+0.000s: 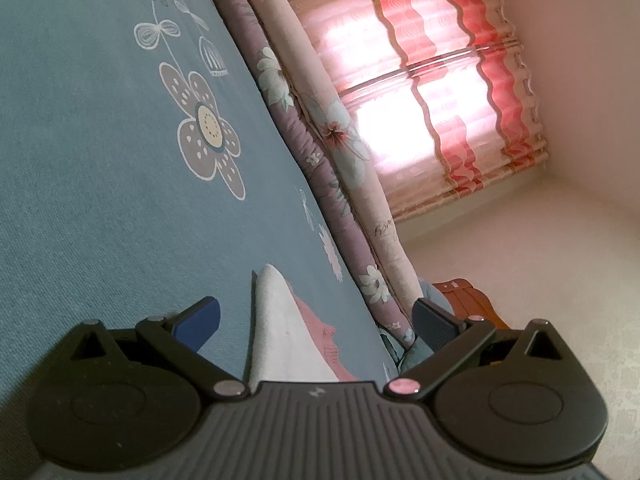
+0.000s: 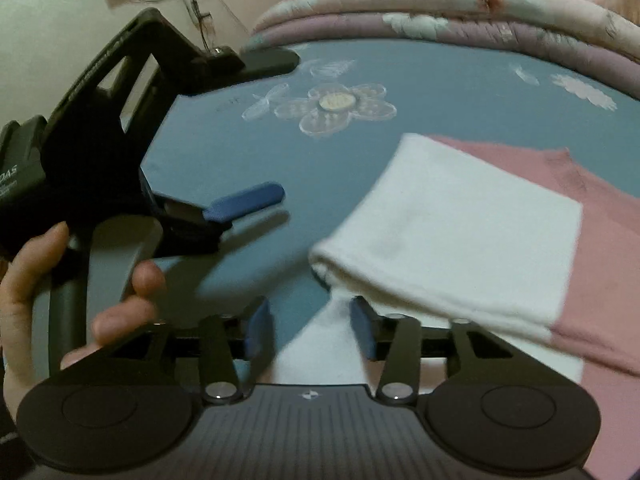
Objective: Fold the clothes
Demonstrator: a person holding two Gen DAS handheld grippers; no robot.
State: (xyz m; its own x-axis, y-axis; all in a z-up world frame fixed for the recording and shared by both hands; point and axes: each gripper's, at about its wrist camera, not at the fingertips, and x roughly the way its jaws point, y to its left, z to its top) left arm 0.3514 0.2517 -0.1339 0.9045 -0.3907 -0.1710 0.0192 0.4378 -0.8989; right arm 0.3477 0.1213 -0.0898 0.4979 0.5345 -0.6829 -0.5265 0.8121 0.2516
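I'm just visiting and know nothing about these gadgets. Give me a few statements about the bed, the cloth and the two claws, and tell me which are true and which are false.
1. The left claw is wide open and holds nothing. True.
2. The garment is white and pink. True.
3. The bedsheet is plain red. False: it is blue with a printed flower pattern.
4. The right claw is clamped shut on the garment. False: its fingers stand apart, with white cloth lying between them.
5. A folded floral quilt lies along the far edge of the bed. True.
6. The curtains are dark and unlit. False: light glows through them.
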